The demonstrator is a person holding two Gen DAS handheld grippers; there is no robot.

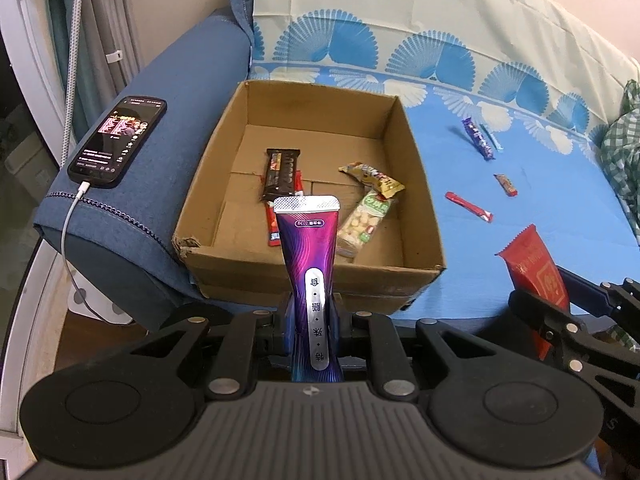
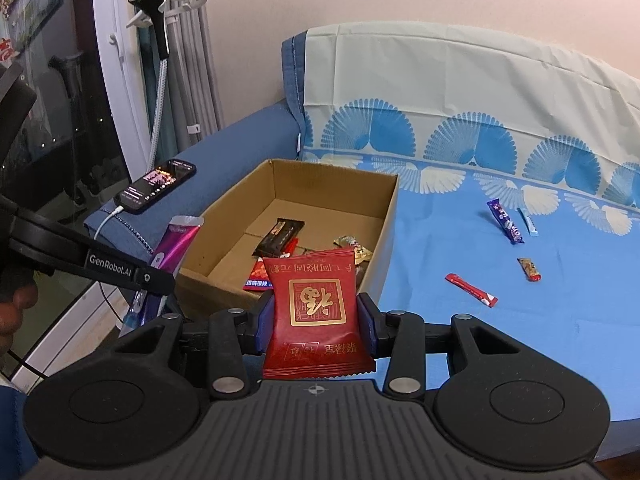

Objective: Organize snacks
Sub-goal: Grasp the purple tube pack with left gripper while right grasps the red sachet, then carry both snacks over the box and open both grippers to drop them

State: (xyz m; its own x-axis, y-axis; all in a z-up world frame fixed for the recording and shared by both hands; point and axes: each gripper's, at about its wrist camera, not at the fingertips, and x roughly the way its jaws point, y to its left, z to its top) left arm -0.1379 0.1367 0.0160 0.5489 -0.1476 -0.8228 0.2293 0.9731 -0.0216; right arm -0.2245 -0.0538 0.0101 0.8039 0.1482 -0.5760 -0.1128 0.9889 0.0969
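Note:
An open cardboard box stands on the blue sofa cover and holds several snacks: a dark bar, a yellow packet and a green peanut pack. My left gripper is shut on a purple pouch, upright at the box's near wall; it also shows in the right wrist view. My right gripper is shut on a red packet near the box's front right corner.
Loose snacks lie on the blue cover right of the box: a purple bar, a small brown bar and a red stick. A charging phone lies on the armrest left of the box.

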